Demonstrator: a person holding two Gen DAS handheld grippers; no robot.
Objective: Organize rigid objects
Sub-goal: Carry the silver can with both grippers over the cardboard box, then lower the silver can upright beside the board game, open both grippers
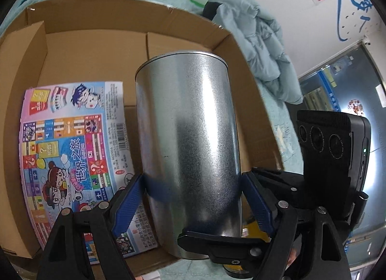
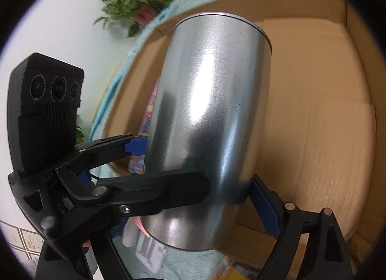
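Observation:
A tall silver metal can (image 1: 190,140) is held in the air over an open cardboard box (image 1: 91,46). My left gripper (image 1: 193,186) is shut on its lower body, blue pads on both sides. My right gripper (image 2: 202,186) is shut on the same can (image 2: 207,123); one of its fingers (image 1: 217,243) crosses the can's bottom in the left wrist view. The left gripper's fingers (image 2: 135,147) show at the can's left in the right wrist view. A colourful board game box (image 1: 72,154) lies flat inside the cardboard box, left of the can.
The cardboard box (image 2: 313,116) sits on a light teal cloth (image 1: 277,101). A crumpled teal jacket (image 1: 255,46) lies beyond the box's right wall. A potted plant (image 2: 140,2) stands at the far left. A white plastic item (image 2: 149,253) lies under the can.

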